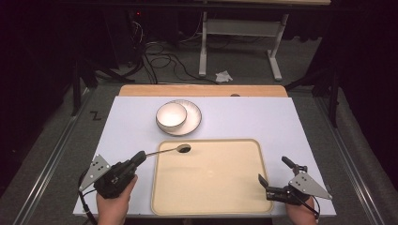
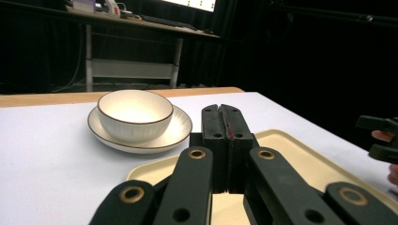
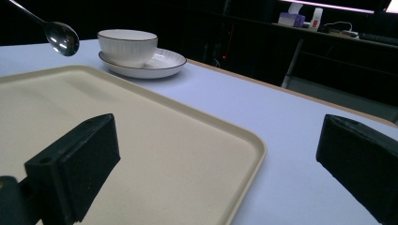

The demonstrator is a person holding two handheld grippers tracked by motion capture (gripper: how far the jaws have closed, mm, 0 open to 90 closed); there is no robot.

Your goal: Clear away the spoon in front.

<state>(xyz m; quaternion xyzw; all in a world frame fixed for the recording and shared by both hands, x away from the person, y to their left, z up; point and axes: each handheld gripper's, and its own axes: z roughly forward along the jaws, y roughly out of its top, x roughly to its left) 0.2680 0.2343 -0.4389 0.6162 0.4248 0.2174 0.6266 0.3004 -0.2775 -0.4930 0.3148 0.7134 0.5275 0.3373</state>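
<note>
A dark room with cables on the floor lies behind a pale worktop (image 1: 131, 117), which carries a cream tray (image 1: 211, 178) near the person and, beyond it, a white bowl (image 1: 171, 115) sitting in a plate (image 1: 193, 121). The left gripper (image 1: 139, 158) has its fingers (image 2: 213, 123) clenched on the handle of a spoon (image 1: 165, 150), and the spoon's head hangs just over the tray's far left corner, above the surface rather than resting on it. The right gripper (image 1: 276, 177) hovers at the tray's near right corner with its fingers (image 3: 80, 159) released and wide apart, nothing between them. The step in hand looks like carrying the spoon to a place on the tray. Next, the left hand probably needs to lower the spoon until it lies flat inside the rim, then let go without flicking it.
</note>
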